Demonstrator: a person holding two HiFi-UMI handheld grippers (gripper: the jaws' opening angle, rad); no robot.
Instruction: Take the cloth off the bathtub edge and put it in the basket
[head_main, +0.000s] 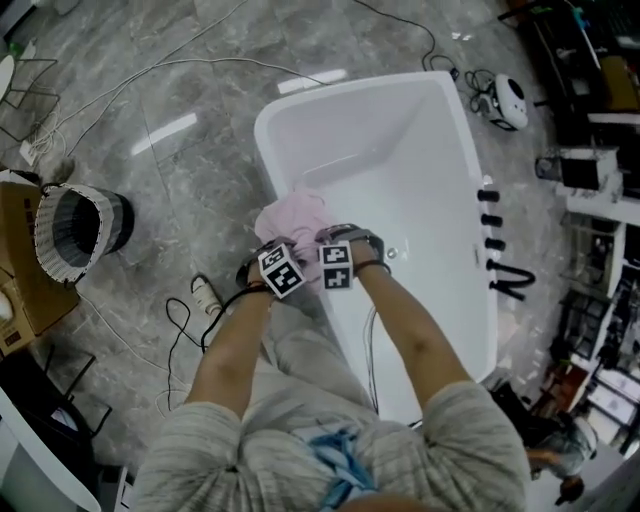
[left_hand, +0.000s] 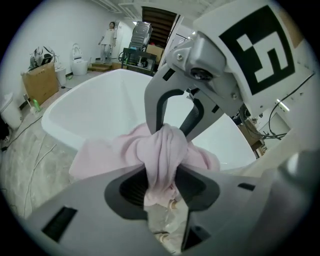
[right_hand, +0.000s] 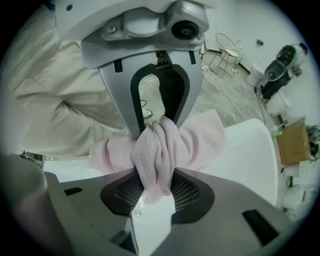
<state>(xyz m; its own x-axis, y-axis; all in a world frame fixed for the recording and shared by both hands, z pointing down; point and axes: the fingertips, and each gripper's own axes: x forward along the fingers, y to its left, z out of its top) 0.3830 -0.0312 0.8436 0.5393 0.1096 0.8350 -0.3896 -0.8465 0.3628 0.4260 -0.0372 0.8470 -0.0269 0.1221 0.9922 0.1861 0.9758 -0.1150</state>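
In left gripper (left_hand: 167, 129) and right gripper (right_hand: 159, 126): pink cloth (head_main: 292, 216)

Grey marble-patterned floor tiles (head_main: 190, 90) are reflecting pale streaks of ceiling light (head_main: 163, 133), with thin cables (head_main: 130, 75) trailing across them. A cardboard box (head_main: 15, 225) is sitting at the left edge, cluttered shelving (head_main: 600, 200) is lining the right side, white walls (left_hand: 60, 25) are enclosing the room, and a gold wire stand (right_hand: 227, 50) is standing on the floor
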